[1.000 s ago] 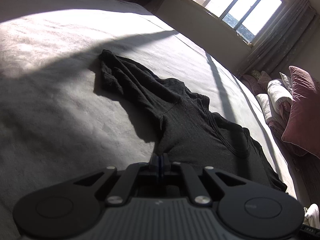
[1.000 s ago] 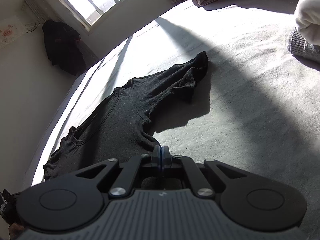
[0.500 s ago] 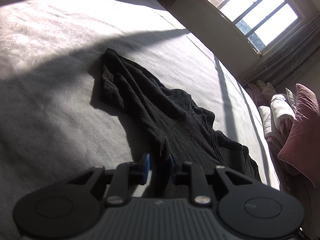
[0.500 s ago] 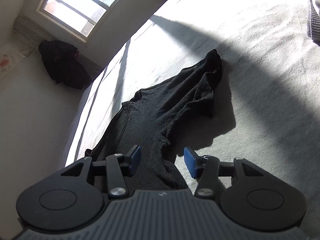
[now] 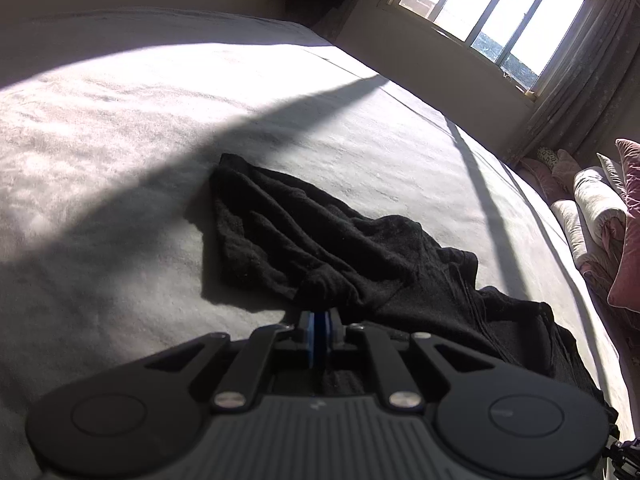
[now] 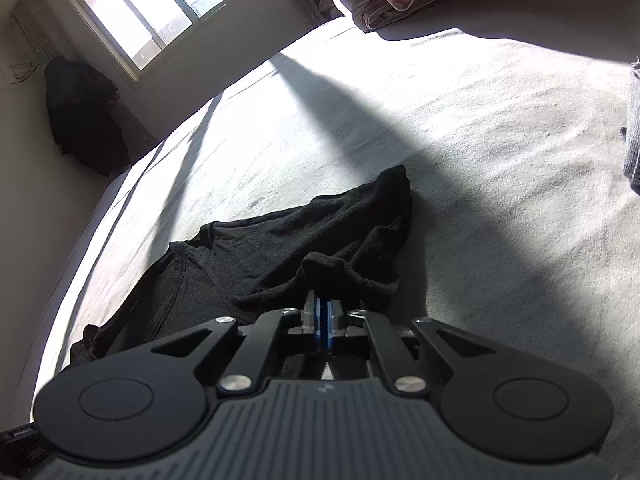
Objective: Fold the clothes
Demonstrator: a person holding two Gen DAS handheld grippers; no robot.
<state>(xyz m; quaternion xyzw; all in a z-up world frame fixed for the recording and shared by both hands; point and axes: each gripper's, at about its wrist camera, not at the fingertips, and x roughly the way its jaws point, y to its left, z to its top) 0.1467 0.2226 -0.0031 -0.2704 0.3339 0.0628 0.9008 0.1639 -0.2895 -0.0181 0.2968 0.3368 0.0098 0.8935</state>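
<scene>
**A:** So where was the black shirt (image 5: 344, 248)?

**B:** Bunched on the grey bed (image 5: 120, 160), mid-mattress, well short of the pillows (image 5: 600, 208).

**A:** And the claws?

**B:** Both had just been closing. Left gripper (image 5: 319, 320) and right gripper (image 6: 323, 312) each pinched a fold of shirt, blue pads nearly together.
</scene>
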